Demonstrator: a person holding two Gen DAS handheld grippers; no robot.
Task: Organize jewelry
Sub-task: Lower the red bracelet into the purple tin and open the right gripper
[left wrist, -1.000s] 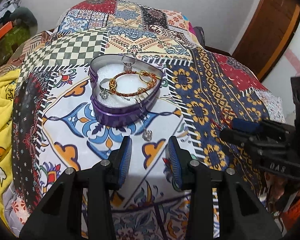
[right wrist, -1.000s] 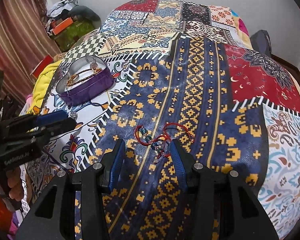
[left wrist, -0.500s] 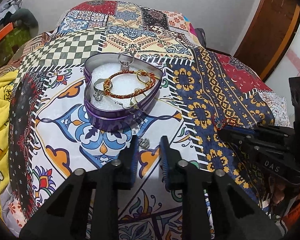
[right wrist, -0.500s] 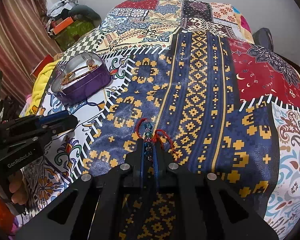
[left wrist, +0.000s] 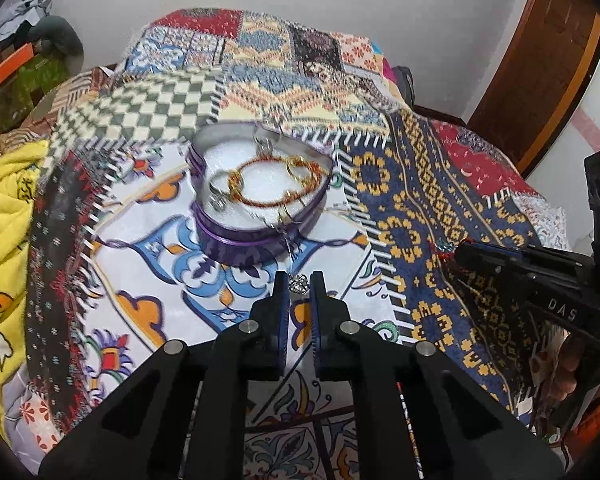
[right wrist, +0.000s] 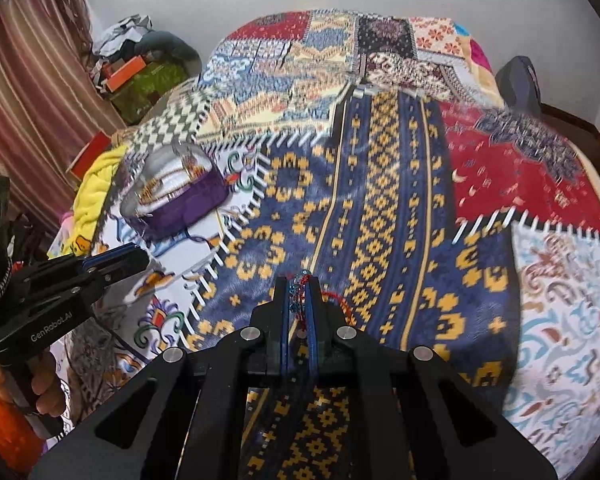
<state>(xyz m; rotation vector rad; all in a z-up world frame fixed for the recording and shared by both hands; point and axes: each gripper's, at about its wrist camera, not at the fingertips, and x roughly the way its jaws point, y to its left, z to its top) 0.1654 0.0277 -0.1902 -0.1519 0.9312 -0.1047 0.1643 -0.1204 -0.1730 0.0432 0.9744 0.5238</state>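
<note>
A purple heart-shaped tin with white lining stands on the patchwork bedspread and holds an orange beaded bracelet and silver rings. A thin chain hangs over its front rim down to a silver pendant. My left gripper is shut on the pendant just in front of the tin. My right gripper is shut on a red cord bracelet with blue beads and holds it over the blue and yellow patch. The tin also shows in the right wrist view, to the left.
A yellow blanket lies at the bed's left edge. Boxes and clutter stand beyond the bed's far left. A dark bag sits at the far right edge. A wooden door is at the right.
Both grippers have closed: the left on the silver pendant, the right on the red cord bracelet, which has come up off the bedspread. Both views are blurred by motion.
</note>
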